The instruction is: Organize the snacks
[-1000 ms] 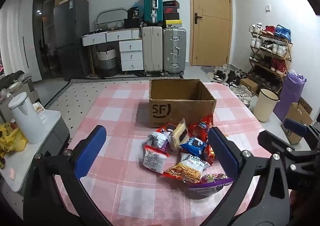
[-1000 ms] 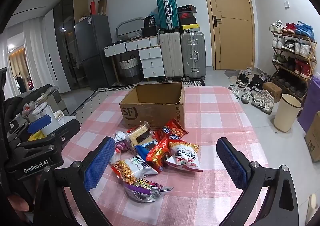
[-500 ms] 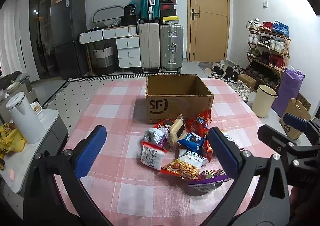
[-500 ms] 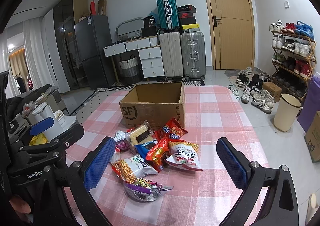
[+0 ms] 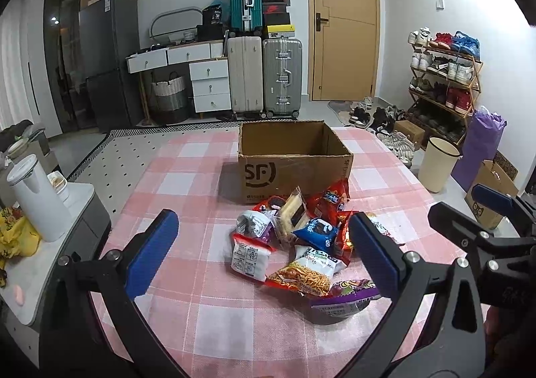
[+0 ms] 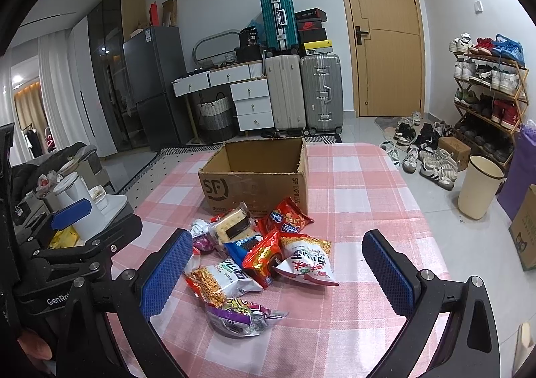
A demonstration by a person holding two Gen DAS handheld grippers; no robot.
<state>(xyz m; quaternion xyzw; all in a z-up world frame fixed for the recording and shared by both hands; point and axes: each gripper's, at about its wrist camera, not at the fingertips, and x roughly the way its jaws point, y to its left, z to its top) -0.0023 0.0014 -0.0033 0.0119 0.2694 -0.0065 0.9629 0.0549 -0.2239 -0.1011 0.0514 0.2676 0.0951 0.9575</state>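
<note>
Covering table: pink checked cloth [image 5: 187,177]; cardboard box [image 5: 294,160], snack packets [image 5: 294,244], suitcases [image 5: 264,73] behind; left gripper [image 5: 261,244], right gripper [image 6: 278,274] hovering, both spread wide, empty

Left wrist view: set low over the near edge of the checked table [image 5: 201,197], facing the door [image 5: 345,26], snack pile [image 5: 294,244] close ahead. Right wrist view: just beside it on the right, perhaps slightly nearer the cardboard box [image 6: 254,177], same heading. Shared: table, snack pile [image 6: 258,257], box [image 5: 294,163], suitcases [image 6: 305,93], shoe rack [image 6: 489,89].
</note>
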